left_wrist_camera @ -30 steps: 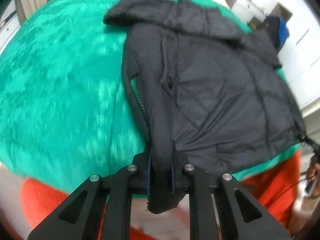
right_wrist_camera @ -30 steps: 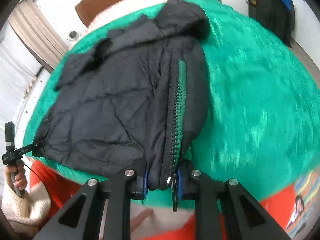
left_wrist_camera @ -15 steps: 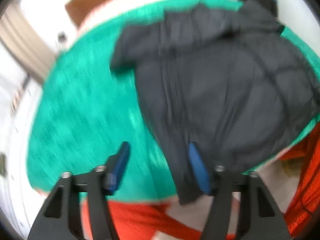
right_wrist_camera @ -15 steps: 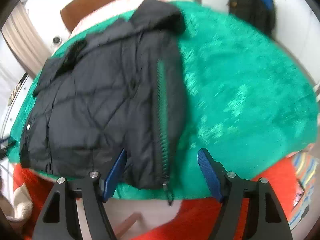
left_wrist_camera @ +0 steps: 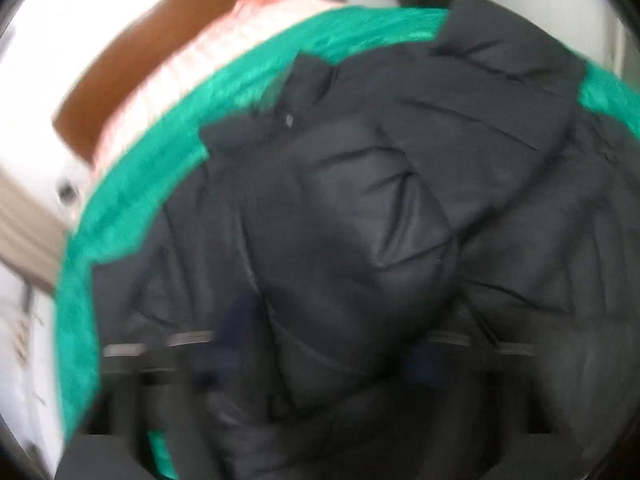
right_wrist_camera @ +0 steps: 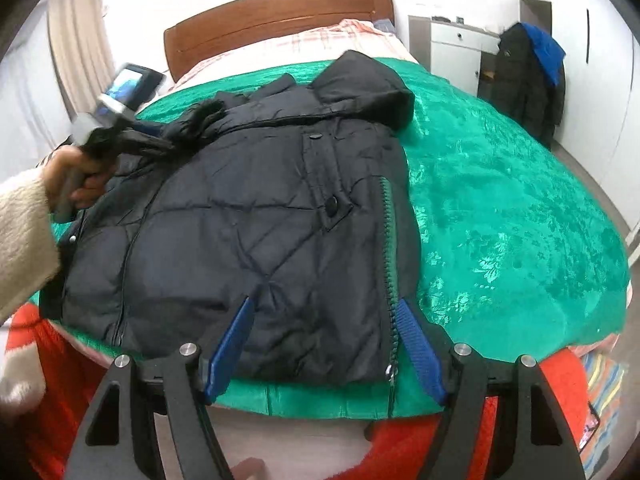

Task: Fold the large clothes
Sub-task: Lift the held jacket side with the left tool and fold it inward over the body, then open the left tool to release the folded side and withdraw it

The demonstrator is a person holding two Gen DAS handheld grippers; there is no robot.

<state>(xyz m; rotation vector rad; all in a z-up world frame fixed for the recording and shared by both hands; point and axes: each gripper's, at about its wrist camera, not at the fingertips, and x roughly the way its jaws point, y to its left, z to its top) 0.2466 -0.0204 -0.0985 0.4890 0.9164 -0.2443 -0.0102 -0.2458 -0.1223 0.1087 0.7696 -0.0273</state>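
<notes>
Left wrist view: badly blurred, the black jacket fills the frame, where a second ago the left gripper pinched its hem; its jaws are closing, seemingly around a padded fold at 6 o'clock.

Right wrist view: the right gripper has released the zipper edge, jaws apart, jacket flat on the green blanket. The left hand reaches the collar at 10 o'clock, suggesting the next fold begins.

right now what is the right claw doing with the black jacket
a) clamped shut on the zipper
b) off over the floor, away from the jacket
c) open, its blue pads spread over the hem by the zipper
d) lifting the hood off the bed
c: the right claw stands open, its blue pads spread over the hem of the black jacket, which lies flat on the green blanket.
</notes>
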